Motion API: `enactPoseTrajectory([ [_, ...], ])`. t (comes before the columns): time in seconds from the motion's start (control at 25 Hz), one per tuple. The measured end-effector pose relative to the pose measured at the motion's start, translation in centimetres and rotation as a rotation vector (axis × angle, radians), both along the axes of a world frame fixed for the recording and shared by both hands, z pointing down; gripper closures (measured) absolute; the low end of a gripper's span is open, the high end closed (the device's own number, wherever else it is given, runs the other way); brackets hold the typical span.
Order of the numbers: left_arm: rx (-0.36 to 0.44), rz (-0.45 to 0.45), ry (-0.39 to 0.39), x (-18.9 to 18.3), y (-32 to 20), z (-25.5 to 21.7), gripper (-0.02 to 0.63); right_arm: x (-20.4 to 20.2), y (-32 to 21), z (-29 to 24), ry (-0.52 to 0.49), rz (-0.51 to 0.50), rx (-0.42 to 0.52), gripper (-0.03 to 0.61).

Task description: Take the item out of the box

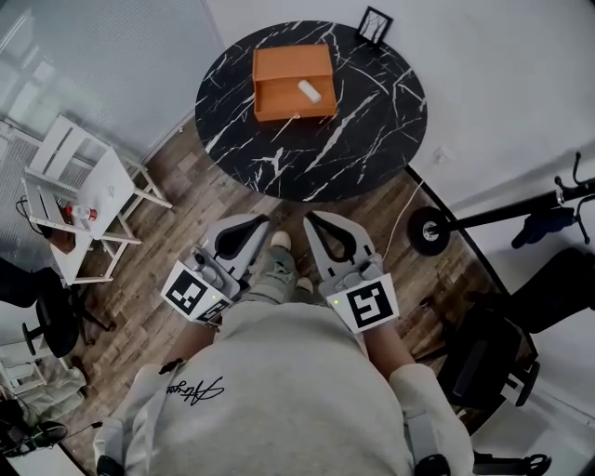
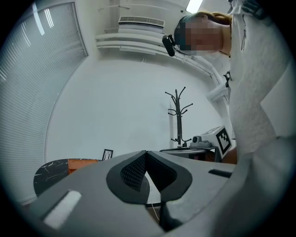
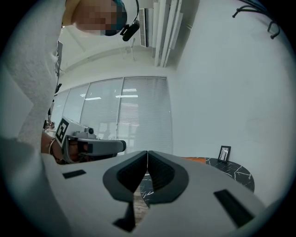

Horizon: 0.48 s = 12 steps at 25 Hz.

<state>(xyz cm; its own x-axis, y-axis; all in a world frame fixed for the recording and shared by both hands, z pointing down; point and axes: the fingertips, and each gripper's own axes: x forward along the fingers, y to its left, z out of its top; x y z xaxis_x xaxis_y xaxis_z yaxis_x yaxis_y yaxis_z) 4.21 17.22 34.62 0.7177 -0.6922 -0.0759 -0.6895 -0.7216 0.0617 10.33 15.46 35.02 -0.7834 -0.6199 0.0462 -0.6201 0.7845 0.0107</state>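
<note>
While you stand back from the round black counter (image 1: pixel 279 158), both grippers sit low by your waist and point flat toward it. Your left gripper (image 1: pixel 263 221) has its jaws pressed together with nothing between them. Your right gripper (image 1: pixel 310 219) is the same, closed and empty. I think you hold them this way because the reach has not begun yet.

The orange box (image 1: pixel 293 58) sits on the counter toward its far side, at the top middle of the head view. Its open part faces up. The item (image 1: pixel 309 90), a small white roll, lies inside near the right wall, so you can come at it from above.

Bare dark counter lies between you and the box, so there is room to move in. A little picture frame (image 1: pixel 375 25) stands at the far edge, up and right of the box, apart from it. At the left a white rack (image 1: pixel 93 186) stands on the wood floor (image 1: pixel 177 242). At the right a scooter wheel (image 1: pixel 429 231) sits just beside the counter's edge. Straight ahead looks free. You must spread one gripper before it can take the roll.
</note>
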Motion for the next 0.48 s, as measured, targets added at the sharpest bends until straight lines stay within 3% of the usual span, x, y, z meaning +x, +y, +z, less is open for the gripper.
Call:
enactPoseTrajectory([
  [0.48,0.003,0.028,0.012,0.2,-2.0,0.3,0.612,0.0,-1.8,-0.2,0.004,0.021,0.007,0.569],
])
